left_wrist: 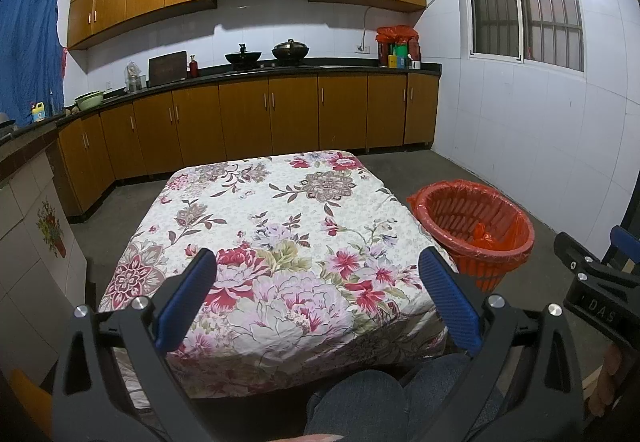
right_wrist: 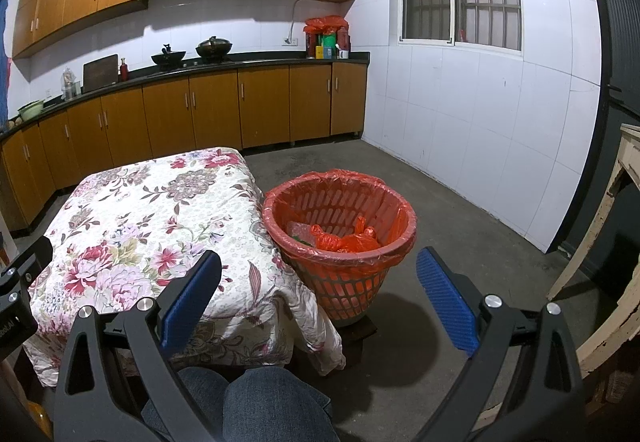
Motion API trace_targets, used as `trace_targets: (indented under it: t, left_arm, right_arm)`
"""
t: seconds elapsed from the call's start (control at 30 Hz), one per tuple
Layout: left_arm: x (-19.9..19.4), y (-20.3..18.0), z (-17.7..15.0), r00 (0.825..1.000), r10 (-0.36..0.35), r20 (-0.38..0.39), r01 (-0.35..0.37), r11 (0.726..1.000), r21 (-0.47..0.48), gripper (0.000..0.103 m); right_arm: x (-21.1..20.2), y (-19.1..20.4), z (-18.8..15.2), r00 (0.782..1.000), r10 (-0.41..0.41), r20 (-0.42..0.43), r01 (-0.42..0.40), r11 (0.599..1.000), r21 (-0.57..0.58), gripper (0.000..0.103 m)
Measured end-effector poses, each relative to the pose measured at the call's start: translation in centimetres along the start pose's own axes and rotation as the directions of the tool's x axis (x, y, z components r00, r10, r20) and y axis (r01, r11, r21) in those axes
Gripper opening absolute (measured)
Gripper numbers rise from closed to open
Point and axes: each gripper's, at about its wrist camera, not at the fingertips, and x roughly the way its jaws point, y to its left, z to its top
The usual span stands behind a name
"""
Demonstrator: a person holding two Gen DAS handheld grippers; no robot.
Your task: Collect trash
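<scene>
Left hand-held gripper [left_wrist: 316,258]: spread wide, empty, above the bench [left_wrist: 256,209].
Right hand-held gripper [right_wrist: 320,262]: spread wide, empty.
Bin [right_wrist: 340,274]: beside bench, holding tied bag [right_wrist: 348,240].

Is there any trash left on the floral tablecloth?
No, the floral tablecloth lies bare in the left wrist view, while bagged trash sits inside the orange basket.

Desk [left_wrist: 280,226]: covered in matt floral cloth, soft, creased at hanging edges. Beside desk, bin [right_wrist: 340,282]: orange plastic lattice, lined with thin glossy orange plastic bag [right_wrist: 396,201]. Floor [right_wrist: 460,226] beyond bin: rough grey concrete. Cupboards [left_wrist: 280,113] behind desk: smooth brown wood-look. Wall [right_wrist: 460,105] beyond bin: glossy white tiles.
</scene>
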Motion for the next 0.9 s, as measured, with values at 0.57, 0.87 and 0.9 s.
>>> trace_targets:
  t: [0.57,0.87,0.9]
  left_arm:
    - [0.21,-0.07,-0.03,1.000,-0.003,-0.004,0.003,1.000,0.004,0.099]
    - [0.37,-0.06,-0.11,1.000,-0.004,-0.008,0.004,1.000,0.005,0.099]
    - [0.36,-0.05,-0.13,1.000,-0.004,-0.008,0.004,1.000,0.004,0.099]
  right_arm:
    - [0.15,0.00,-0.12,1.000,0.001,-0.005,-0.001,1.000,-0.001,0.097]
    - [0.47,-0.10,-0.19,1.000,0.001,-0.011,-0.001,1.000,-0.002,0.097]
    - [0.46,-0.10,-0.18,1.000,0.001,-0.010,-0.001,1.000,-0.002,0.097]
